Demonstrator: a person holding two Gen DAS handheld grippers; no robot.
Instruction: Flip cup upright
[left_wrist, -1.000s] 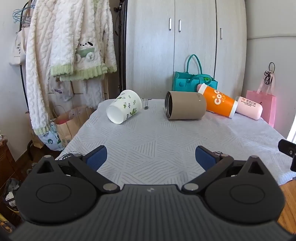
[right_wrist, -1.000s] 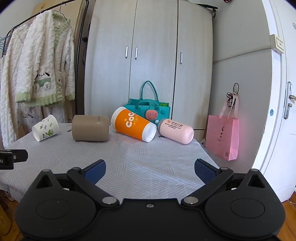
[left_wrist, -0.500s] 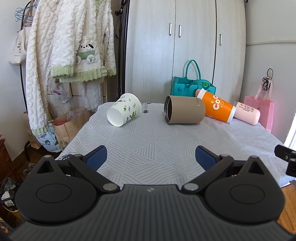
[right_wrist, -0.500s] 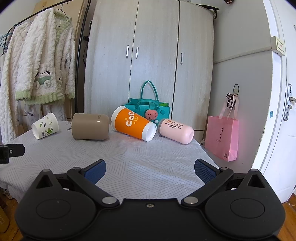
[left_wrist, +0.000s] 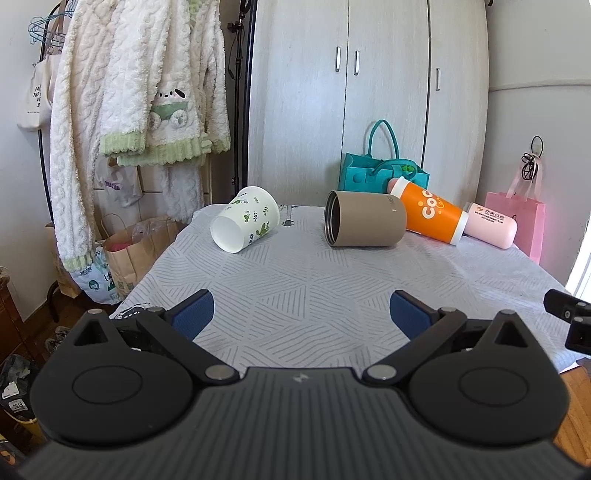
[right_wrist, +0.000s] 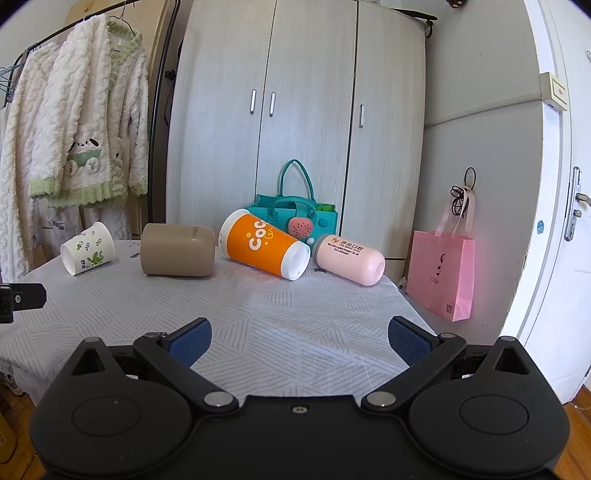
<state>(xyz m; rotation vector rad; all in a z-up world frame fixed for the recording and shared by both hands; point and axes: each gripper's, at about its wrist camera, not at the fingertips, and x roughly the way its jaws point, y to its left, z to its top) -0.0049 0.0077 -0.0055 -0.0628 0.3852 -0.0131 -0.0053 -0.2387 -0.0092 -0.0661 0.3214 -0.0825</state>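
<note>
Four cups lie on their sides along the far part of the worktop (left_wrist: 295, 295), none upright. From left to right: a white leaf-print paper cup (left_wrist: 245, 224), a tan steel-lined tumbler (left_wrist: 364, 224), an orange cup (right_wrist: 264, 249) and a pink cup (right_wrist: 349, 260). The task does not say which one is meant.

Left tongs (left_wrist: 301, 314): released, jaws spread wide, nothing between them, over the near part of the worktop and well short of the cups. Right tongs (right_wrist: 299, 338): likewise released and empty, at the near right.

Risks, as judged:
- All four are round and free to roll; a glancing touch from one finger could send a cup off the far edge or into its neighbour.
- The tan tumbler, orange cup and pink cup lie close together, perhaps touching; lifting one may disturb the next.
- The paper cup looks thin-walled; a hard squeeze could crush it.
- The patterned cloth may drag or bunch under a tipping cup.
</note>
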